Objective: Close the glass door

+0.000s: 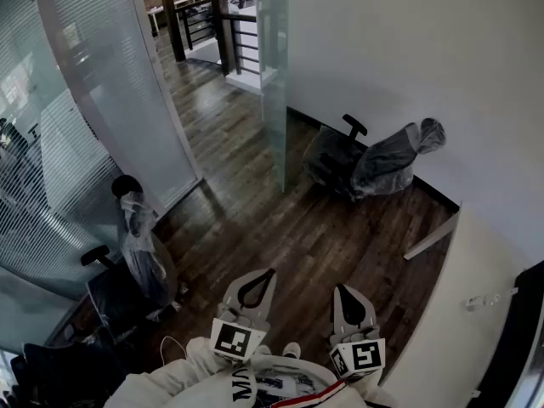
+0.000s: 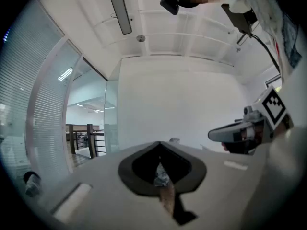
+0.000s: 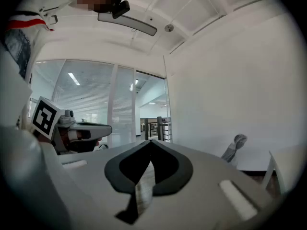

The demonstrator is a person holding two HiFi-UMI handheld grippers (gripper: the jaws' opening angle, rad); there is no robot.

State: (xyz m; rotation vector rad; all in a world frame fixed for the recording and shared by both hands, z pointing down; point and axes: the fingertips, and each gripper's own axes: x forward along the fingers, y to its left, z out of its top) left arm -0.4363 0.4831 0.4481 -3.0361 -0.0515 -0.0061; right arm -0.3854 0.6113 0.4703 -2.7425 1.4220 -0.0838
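The glass door (image 1: 274, 83) is a tall frosted panel that stands open, swung in against the white wall on the right of the doorway. In the left gripper view the glass door (image 2: 111, 119) shows far ahead, left of the wall. My left gripper (image 1: 270, 274) and right gripper (image 1: 340, 289) are held level side by side near my body, well short of the door. Both are shut with nothing between the fingertips. The left gripper (image 2: 159, 143) has its tips together, and so does the right gripper (image 3: 150, 142).
A plastic-wrapped office chair (image 1: 374, 164) lies by the wall just right of the door. Another wrapped chair (image 1: 136, 245) stands at the left beside the striped glass partition (image 1: 110, 83). A white table (image 1: 476, 296) is at the right. A railing (image 1: 212, 15) runs beyond the doorway.
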